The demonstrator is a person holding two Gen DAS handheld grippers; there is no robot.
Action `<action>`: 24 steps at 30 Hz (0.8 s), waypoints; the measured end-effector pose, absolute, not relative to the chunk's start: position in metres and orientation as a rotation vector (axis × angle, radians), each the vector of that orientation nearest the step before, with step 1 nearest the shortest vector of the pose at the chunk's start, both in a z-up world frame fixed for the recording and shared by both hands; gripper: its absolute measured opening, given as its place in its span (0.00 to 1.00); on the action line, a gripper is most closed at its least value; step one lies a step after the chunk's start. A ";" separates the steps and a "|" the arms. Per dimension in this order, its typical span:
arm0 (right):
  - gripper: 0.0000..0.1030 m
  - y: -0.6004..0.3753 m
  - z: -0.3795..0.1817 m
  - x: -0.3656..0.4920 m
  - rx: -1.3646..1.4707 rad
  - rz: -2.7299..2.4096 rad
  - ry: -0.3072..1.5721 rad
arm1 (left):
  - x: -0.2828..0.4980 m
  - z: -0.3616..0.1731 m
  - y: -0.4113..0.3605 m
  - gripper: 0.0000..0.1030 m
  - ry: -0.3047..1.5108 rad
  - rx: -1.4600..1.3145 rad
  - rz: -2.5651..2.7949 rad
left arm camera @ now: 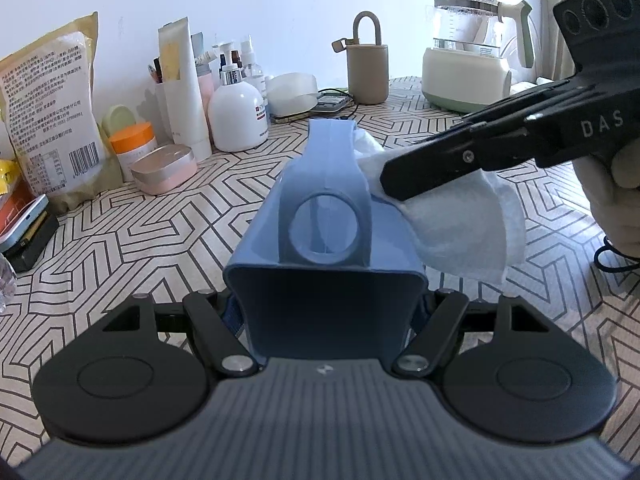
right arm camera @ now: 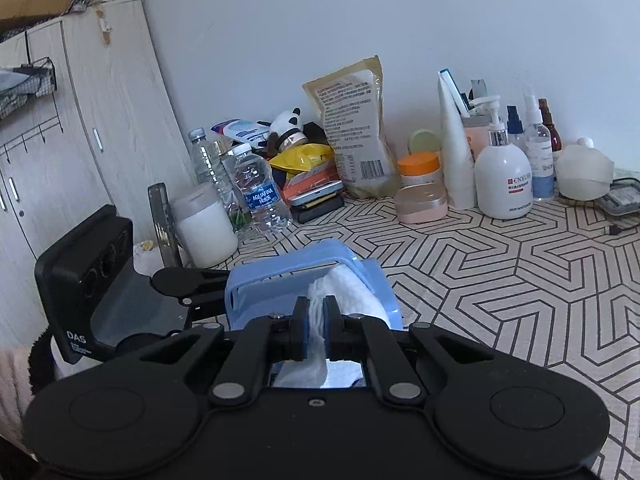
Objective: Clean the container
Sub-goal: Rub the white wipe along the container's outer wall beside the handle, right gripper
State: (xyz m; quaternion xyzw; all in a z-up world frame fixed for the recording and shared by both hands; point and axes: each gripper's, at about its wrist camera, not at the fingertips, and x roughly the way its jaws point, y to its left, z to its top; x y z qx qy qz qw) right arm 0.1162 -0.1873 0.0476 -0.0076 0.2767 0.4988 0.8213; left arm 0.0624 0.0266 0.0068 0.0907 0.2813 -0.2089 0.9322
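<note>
A blue plastic container (left arm camera: 326,216) with a handle that has a round hole is held above the table. My left gripper (left arm camera: 326,312) is shut on its near end; the fingertips are hidden behind it. My right gripper (left arm camera: 394,188) comes in from the right, shut on a white cloth (left arm camera: 464,224) that is pressed against the container's right side. In the right wrist view the gripper (right arm camera: 316,320) pinches the cloth (right arm camera: 348,292) against the blue container (right arm camera: 296,276), with the left gripper body (right arm camera: 120,300) at the left.
The patterned tablecloth (left arm camera: 160,232) carries a food bag (left arm camera: 48,120), an orange-lidded jar (left arm camera: 134,142), a pink tin (left arm camera: 164,168), a white pump bottle (left arm camera: 238,116), a beige canister (left arm camera: 367,68) and a kettle (left arm camera: 472,48). Water bottles (right arm camera: 260,188) and a wardrobe (right arm camera: 80,120) stand at the left.
</note>
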 end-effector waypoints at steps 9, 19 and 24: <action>0.09 -0.189 0.047 0.111 -0.030 1.068 0.593 | 0.055 0.006 0.020 0.71 0.569 0.208 -0.417; 0.09 -0.190 0.046 0.114 -0.029 1.071 0.602 | 0.061 0.007 0.021 0.71 0.572 0.198 -0.412; 0.09 -0.192 0.044 0.119 0.009 1.091 0.637 | 0.062 0.007 0.022 0.71 0.574 0.191 -0.409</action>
